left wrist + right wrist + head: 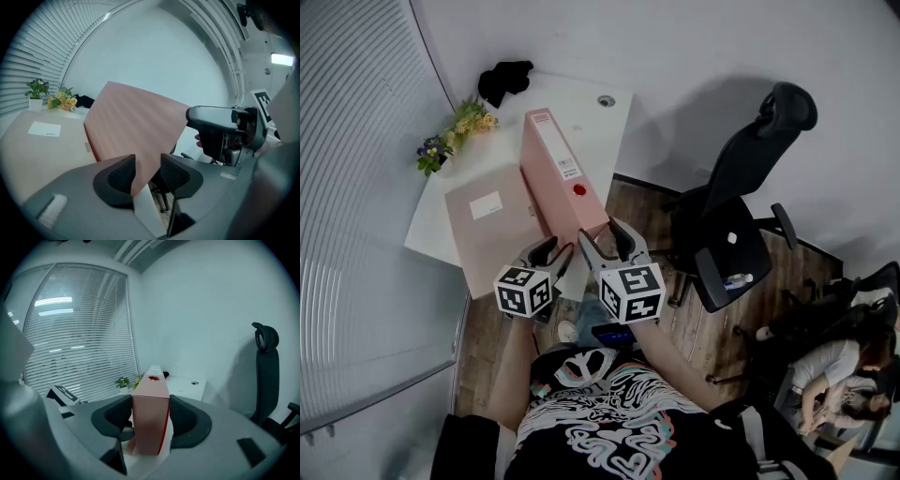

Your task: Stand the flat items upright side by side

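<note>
Blinds (356, 141) at left. On white desk (581, 103), 2 in pink: flat binder (492, 230) with white label (486, 204); upright binder (562, 178) beside it, spine up, red dot (579, 189) on spine. Its lower corner between part-open jaws of left claw (147, 164); near end clamped in right claw (151, 404). White walls (675, 56), wood floor (703, 328), 1 black office chair (727, 244) at right.

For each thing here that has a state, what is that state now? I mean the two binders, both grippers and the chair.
raised binder: stands on its long edge, spine upward.
flat binder: lies flat on the table, label up.
right gripper: shut on the raised binder's near end.
left gripper: jaws apart, raised binder's corner between them; whether the pads press is unclear.
office chair: empty.
</note>
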Tool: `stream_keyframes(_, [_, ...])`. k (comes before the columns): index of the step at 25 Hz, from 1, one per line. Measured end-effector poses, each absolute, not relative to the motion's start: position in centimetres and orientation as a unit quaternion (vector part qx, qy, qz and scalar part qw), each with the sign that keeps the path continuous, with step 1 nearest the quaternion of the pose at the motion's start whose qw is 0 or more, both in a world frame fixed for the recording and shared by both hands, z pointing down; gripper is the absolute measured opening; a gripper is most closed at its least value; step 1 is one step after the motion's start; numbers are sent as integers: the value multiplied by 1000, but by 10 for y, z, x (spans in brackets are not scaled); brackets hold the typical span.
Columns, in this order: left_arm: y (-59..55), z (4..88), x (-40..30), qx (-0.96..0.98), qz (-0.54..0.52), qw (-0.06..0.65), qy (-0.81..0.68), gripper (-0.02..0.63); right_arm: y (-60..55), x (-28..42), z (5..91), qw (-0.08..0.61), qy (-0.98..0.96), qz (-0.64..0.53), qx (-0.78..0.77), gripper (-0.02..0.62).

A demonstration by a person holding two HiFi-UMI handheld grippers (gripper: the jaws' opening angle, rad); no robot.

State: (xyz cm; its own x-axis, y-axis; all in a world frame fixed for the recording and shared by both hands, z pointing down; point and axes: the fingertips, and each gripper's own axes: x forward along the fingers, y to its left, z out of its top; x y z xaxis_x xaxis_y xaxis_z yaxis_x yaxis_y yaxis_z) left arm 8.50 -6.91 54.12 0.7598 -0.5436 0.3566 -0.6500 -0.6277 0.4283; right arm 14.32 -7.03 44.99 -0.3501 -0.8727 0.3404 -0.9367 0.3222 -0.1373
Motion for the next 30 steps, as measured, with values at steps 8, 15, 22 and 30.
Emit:
stream_keyframes(8, [-66,540,76,893,98,273,-343,153,-64,121,447,136,-822,113,541,250])
stream_keyframes(15, [-61,531,72,896,131,232,-356,151,-56,112,446,154,-830,89,529,250])
stream_keyframes(22, [-62,521,61,883,85,257,-383,153,-49,108,444,151,-843,109,504,252])
stream_keyframes(30, [-76,498,46,856,18,272,-439,153,-53,114,426,145,-865,119,465,253])
